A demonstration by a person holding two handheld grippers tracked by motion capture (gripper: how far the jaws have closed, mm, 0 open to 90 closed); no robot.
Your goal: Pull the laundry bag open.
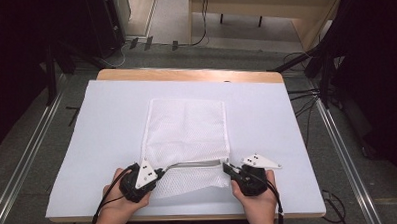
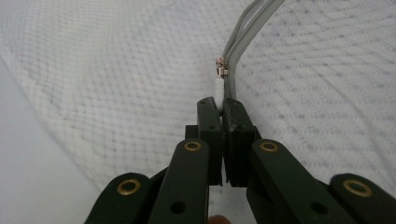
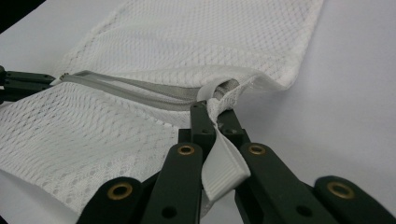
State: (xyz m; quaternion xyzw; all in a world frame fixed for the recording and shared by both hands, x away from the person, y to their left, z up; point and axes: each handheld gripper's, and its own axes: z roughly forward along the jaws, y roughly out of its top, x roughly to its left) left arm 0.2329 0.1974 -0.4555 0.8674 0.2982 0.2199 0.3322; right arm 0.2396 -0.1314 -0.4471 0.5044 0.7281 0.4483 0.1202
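A white mesh laundry bag (image 1: 186, 137) lies flat on the white-covered surface (image 1: 267, 119), its zipped end toward the person. The grey zipper (image 1: 196, 164) runs along that near end. At the left end of the zipper, the left gripper (image 2: 222, 108) has its jaws clenched on the small white zipper pull (image 2: 217, 89), just behind the metal slider (image 2: 221, 66). At the right end of the zipper, the right gripper (image 3: 211, 112) has its jaws clenched on the white fabric tab (image 3: 223, 168) at the bag's corner, the tab's free end hanging out between the jaw arms.

Likely failure modes, judged from this arrangement:
- The pull is thin and gripped near its tip; a sideways tug on it may slip it out of the left jaws.
- If the right jaws ease on the tab, the zipper loses tension, the mesh bunches toward the slider, and the slider may jam on the netting.
- Lifting either end away from the zipper's line may drag the whole bag across the surface.
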